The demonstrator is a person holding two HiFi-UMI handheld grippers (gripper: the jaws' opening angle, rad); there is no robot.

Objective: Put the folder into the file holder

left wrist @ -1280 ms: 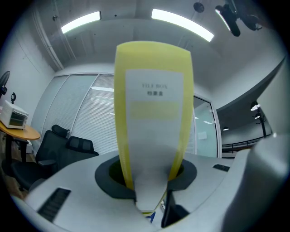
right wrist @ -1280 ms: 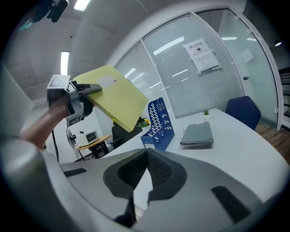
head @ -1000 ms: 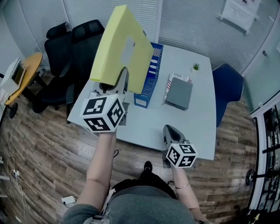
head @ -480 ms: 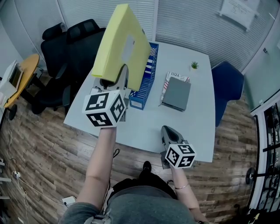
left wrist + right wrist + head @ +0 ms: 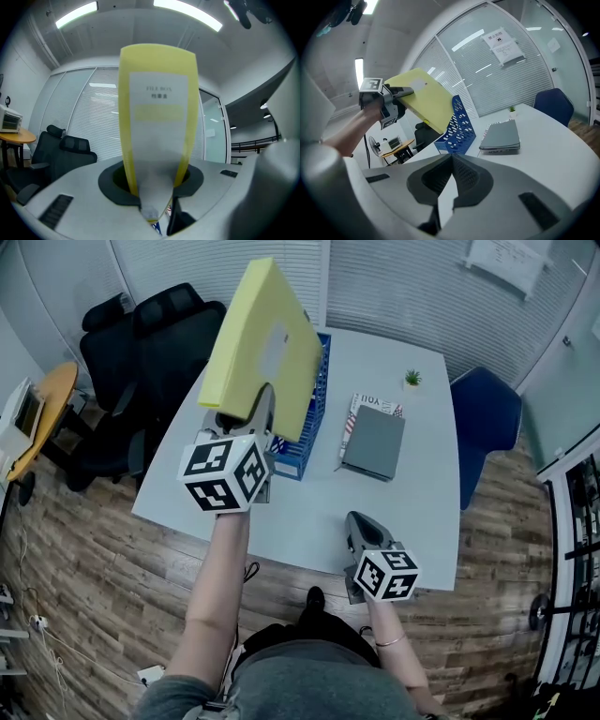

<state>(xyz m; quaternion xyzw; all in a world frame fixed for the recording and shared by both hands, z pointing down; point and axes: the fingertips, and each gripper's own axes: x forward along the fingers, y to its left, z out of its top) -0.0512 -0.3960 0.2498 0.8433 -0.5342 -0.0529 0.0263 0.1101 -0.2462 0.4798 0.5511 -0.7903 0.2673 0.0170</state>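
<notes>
Two grippers were in view, with nothing yet lodged in the holder. Nearest the person, the right gripper (image 5: 356,519) hung low over the near edge of the white table (image 5: 412,512), its jaws closed together and empty. Ahead of it and higher, the left gripper (image 5: 255,407) was clamped on the bottom end of the yellow folder (image 5: 262,338), the pads pinching its narrow labelled spine. The folder stood in the air, leaning, its lower edge above the near end of the blue file holder (image 5: 317,418) and clear of it. Judged from its thick, box-like build, the folder was stiff and would keep its shape, and probably light if empty. Its smooth cover looked liable to slip. With the grip at one end and the long body above, it might swing in the jaws, so a firm hold low on the spine seemed the right place, with the empty gripper available to steady it. Beyond the holder lay a grey book (image 5: 375,442), apart from it, then a small potted plant (image 5: 412,378). Black chairs (image 5: 155,338) and a blue chair (image 5: 483,418) stood past the table's sides.
</notes>
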